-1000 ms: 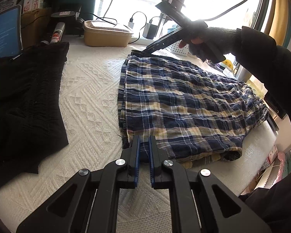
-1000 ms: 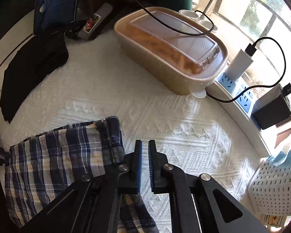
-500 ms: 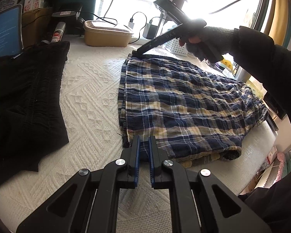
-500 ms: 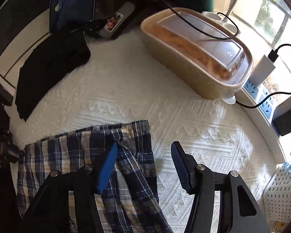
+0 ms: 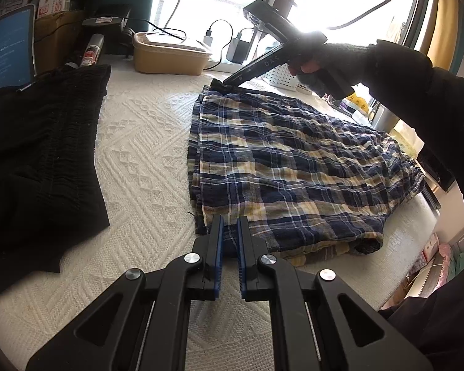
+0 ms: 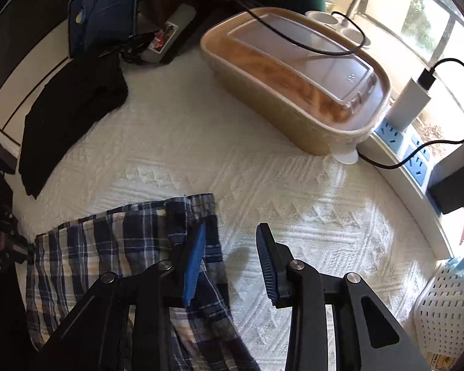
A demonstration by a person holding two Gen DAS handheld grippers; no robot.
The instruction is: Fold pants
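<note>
The blue and yellow plaid pants (image 5: pixel 294 167) lie folded flat on the white textured bedspread (image 5: pixel 139 154). My left gripper (image 5: pixel 229 221) is shut on the near corner of the pants. My right gripper (image 6: pixel 230 232) is open just above the far corner of the pants (image 6: pixel 176 225); its left finger hangs over the cloth and nothing is held. In the left wrist view the right gripper (image 5: pixel 219 85) shows at the far corner, held by a gloved hand.
A black garment (image 5: pixel 37 154) lies to the left of the pants. A tan lidded container (image 6: pixel 294 77), a power strip with chargers (image 6: pixel 414 145), a laptop (image 6: pixel 105 9) and a white basket (image 6: pixel 448 309) stand along the far edge.
My right gripper has opened and let go of the far corner of the pants, then lifted slightly. My left gripper stays shut on the near corner.
</note>
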